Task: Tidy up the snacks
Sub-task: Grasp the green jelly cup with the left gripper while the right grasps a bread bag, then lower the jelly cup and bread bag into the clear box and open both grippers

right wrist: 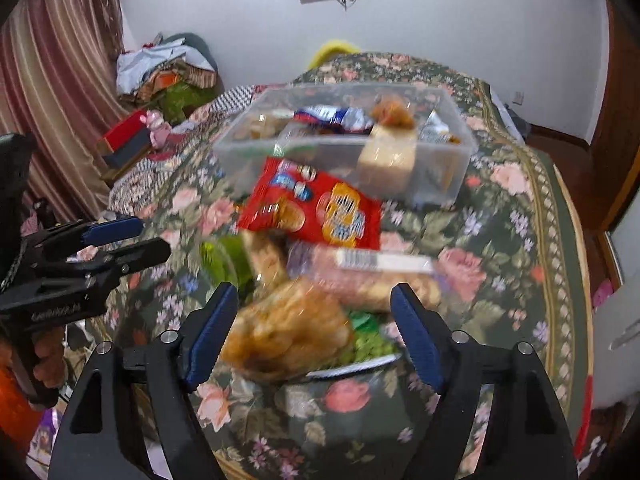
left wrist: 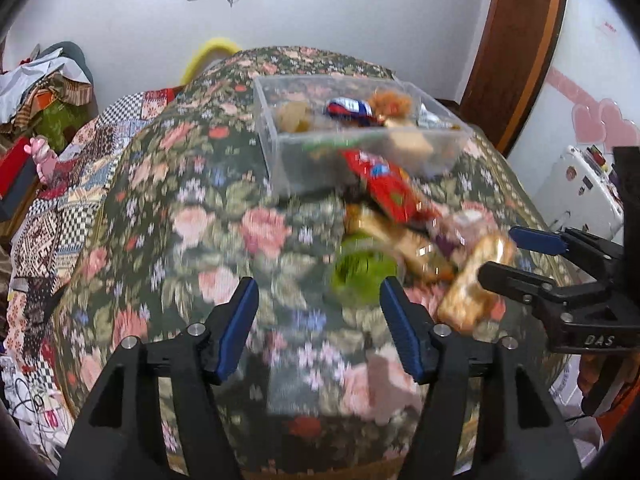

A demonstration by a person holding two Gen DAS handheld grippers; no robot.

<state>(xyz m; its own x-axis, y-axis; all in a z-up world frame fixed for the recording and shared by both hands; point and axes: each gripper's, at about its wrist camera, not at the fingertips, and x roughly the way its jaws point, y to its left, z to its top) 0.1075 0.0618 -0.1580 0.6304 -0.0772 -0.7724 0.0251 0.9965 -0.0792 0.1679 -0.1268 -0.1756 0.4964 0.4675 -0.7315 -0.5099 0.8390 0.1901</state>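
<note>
My left gripper (left wrist: pixel 318 300) and right gripper (right wrist: pixel 314 306) both tilt downward, jaws apart, gripping nothing.

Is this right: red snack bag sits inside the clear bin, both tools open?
Not quite. The red bag lies on the floral cloth in front of the clear bin, not inside it; the right wrist view shows this. Left tool and right tool are open.

Clear plastic bin (right wrist: pixel 448 168), glossy red snack packet (right wrist: pixel 316 204), woven floral cloth (right wrist: pixel 512 248)
</note>
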